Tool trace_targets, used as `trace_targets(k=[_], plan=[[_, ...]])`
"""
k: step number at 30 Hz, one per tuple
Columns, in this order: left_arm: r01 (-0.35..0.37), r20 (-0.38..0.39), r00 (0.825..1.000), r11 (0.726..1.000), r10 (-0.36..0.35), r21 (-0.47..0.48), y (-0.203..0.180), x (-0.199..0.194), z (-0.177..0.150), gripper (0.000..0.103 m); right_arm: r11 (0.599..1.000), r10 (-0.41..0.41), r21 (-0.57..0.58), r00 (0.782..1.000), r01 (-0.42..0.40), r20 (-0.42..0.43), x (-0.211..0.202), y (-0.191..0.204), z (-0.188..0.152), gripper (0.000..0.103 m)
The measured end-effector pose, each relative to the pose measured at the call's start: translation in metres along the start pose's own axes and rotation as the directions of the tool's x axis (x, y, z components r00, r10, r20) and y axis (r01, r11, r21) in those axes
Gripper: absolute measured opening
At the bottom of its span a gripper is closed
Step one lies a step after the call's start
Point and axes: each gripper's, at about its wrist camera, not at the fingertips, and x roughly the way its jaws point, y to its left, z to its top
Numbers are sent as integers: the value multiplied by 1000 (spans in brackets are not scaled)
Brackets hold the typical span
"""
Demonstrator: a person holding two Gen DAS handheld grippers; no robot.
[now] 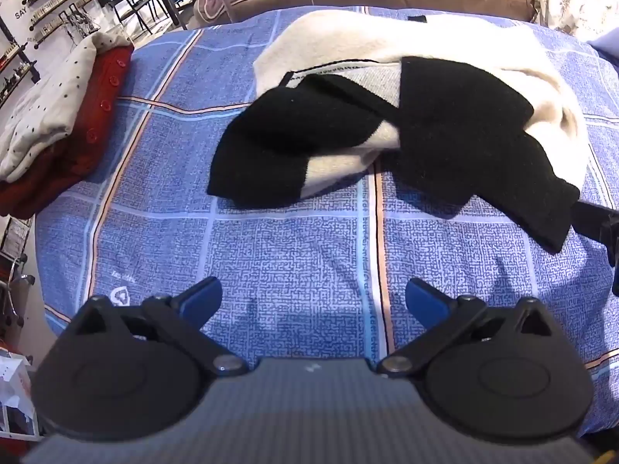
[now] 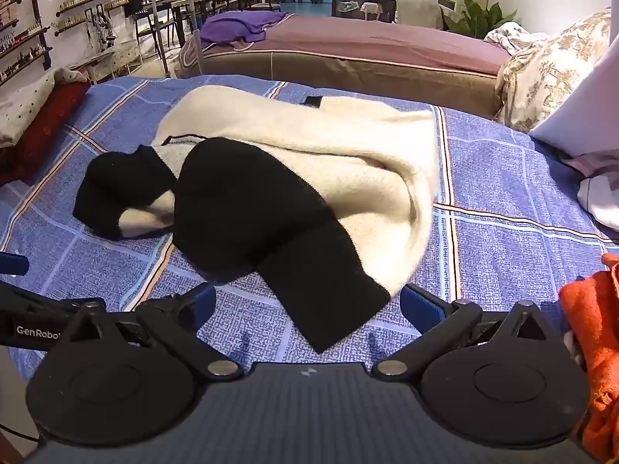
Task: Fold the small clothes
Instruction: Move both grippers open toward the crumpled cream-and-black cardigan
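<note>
Cream-and-black knitted sweater lies crumpled on the blue checked bedsheet, in the middle of the bed and beyond both hand-held grippers. Its cream body bunches toward the far side, while two black sleeves spill toward the near side, one curled to the left and one stretched out to the near right.

In the left wrist view, the left gripper hovers over bare sheet, its blue-padded fingers spread as wide as they go and holding nothing. The sweater sits ahead of it and a little to the right, well apart from the fingertips. At the right edge of this view a black part of the other gripper shows just beside the cuff of the stretched sleeve.

In the right wrist view, the right gripper is likewise fully spread and empty. The cuff end of the black sleeve reaches down between its two fingers, but the pads do not press on it; whether they brush the cloth cannot be told.

On the far left of the bed rests a folded stack: a cream dotted garment on top of a red buttoned one. An orange cloth lies at the near right edge. Behind stands a second bed with a mauve cover.
</note>
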Motion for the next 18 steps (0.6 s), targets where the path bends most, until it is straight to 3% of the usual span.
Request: trace_targets(k=[18], plan=[[-2, -20, 1000, 1000, 2, 2, 1, 7, -5, 103, 1000, -3, -10, 1000, 2, -27, 5, 2, -6, 103]])
